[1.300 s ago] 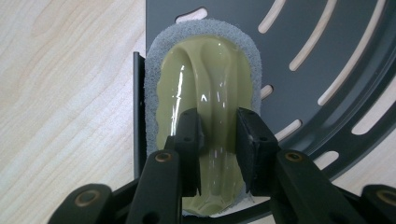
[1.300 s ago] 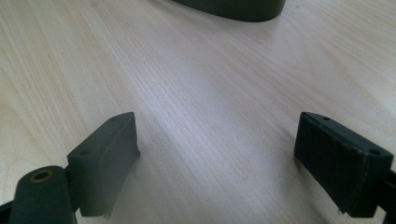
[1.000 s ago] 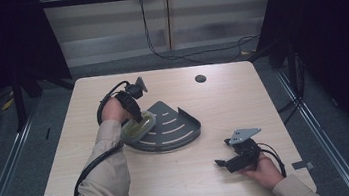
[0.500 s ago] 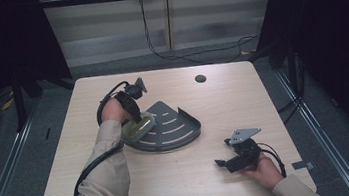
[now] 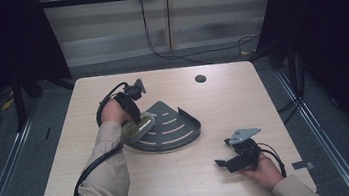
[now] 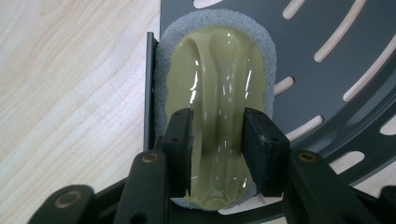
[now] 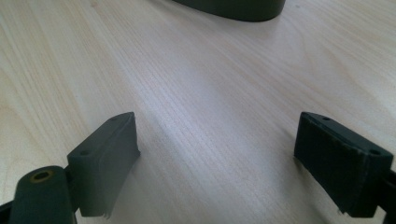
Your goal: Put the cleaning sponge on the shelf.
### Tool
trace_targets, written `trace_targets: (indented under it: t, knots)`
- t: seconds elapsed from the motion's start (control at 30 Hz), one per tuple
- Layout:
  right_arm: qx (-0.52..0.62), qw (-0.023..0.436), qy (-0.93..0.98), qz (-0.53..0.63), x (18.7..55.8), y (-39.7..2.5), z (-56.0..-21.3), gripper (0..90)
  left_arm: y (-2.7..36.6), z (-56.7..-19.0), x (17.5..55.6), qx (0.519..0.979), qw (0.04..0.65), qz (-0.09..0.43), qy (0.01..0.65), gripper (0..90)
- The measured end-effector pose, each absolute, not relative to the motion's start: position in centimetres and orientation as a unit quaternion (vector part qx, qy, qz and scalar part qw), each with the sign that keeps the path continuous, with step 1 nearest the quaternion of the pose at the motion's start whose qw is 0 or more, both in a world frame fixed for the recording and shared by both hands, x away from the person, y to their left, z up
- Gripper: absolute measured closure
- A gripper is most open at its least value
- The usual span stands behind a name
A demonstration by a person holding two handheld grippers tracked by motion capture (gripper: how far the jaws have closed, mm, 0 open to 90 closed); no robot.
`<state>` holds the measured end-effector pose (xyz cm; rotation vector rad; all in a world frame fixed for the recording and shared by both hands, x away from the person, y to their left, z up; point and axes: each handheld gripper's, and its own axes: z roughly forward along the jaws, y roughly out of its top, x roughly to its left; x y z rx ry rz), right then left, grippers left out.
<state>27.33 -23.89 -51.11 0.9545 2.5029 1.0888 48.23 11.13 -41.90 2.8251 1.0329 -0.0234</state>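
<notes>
Left gripper view looks straight down on the scrubber [image 6: 215, 107]: a glossy olive-green plastic grip with a raised ridge along its middle, backed by a grey abrasive pad whose fuzzy edge frames it all round. The left tool [image 6: 215, 154] has its 2 jaws pinched on that ridge, so the scrubber is firmly held. It sits on the dark slotted corner rack [image 6: 336, 70], hard against the rack's straight raised edge, and the pad looks to be touching the rack floor (whether it is pressed down I cannot tell).

From the high view the scrubber [image 5: 136, 129] is at the rack's [image 5: 177, 133] left side, near the middle of the table [image 5: 183, 187]. My reading is that the placing is nearly done: the scrubber has reached the rack, and what is left is to release it and lift the left tool [image 5: 133, 118] clear.

The right tool [image 5: 231, 159] rests well apart at the near right, jaws spread wide and holding nothing.
</notes>
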Motion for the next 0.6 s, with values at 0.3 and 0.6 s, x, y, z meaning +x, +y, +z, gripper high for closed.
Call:
trace_targets:
  t: [0.3,0.6]
  knots:
    - [0.328,0.125,0.859,0.374,27.3,-23.9,-51.1,13.0,11.2,-41.3,48.0,0.935,0.067,0.006,0.349,51.0]
    - [0.328,0.125,0.859,0.374,27.3,-23.9,-51.1,13.0,11.4,-40.8,47.8,0.934,0.066,0.01,0.351,45.0]
